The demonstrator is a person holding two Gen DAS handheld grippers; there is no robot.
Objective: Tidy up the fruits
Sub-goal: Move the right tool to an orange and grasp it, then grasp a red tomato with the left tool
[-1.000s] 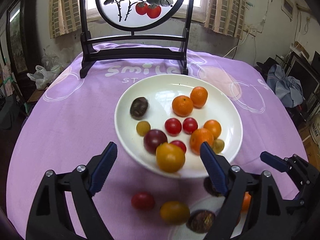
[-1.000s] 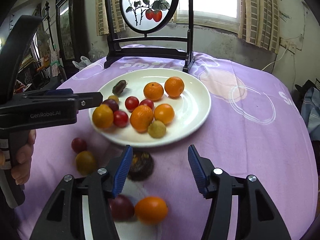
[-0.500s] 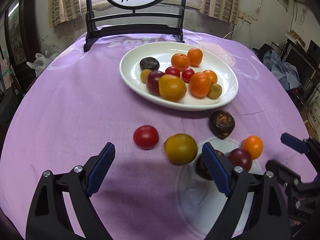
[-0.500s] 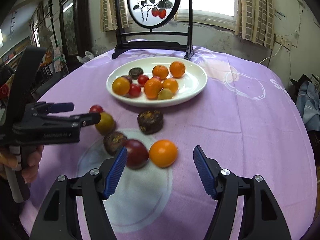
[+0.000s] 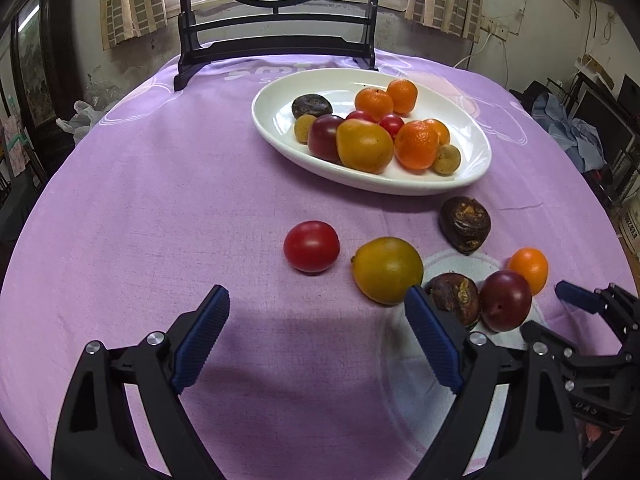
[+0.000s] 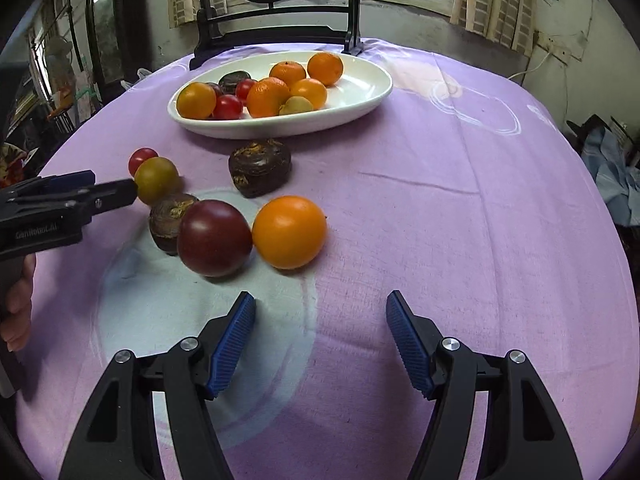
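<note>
A white plate (image 5: 472,168) (image 6: 360,96) holds several oranges, tomatoes and dark fruits. Loose on the purple cloth lie a red tomato (image 5: 311,246), a yellow tomato (image 5: 387,270), two dark wrinkled fruits (image 5: 465,224) (image 5: 456,296), a dark red tomato (image 5: 505,306) (image 6: 214,238) and an orange (image 5: 528,270) (image 6: 289,232). My left gripper (image 5: 316,340) is open and empty, just short of the red and yellow tomatoes. My right gripper (image 6: 320,340) is open and empty, just short of the orange and dark red tomato.
A dark wooden stand with a round painted screen (image 5: 276,52) stands at the table's far edge behind the plate. The round table's edge drops off on all sides. Clutter sits on the floor at right (image 5: 576,136).
Both grippers have drawn back from the plate and lowered toward the cloth; the loose fruits now lie just ahead of the fingers. Both stayed open.
</note>
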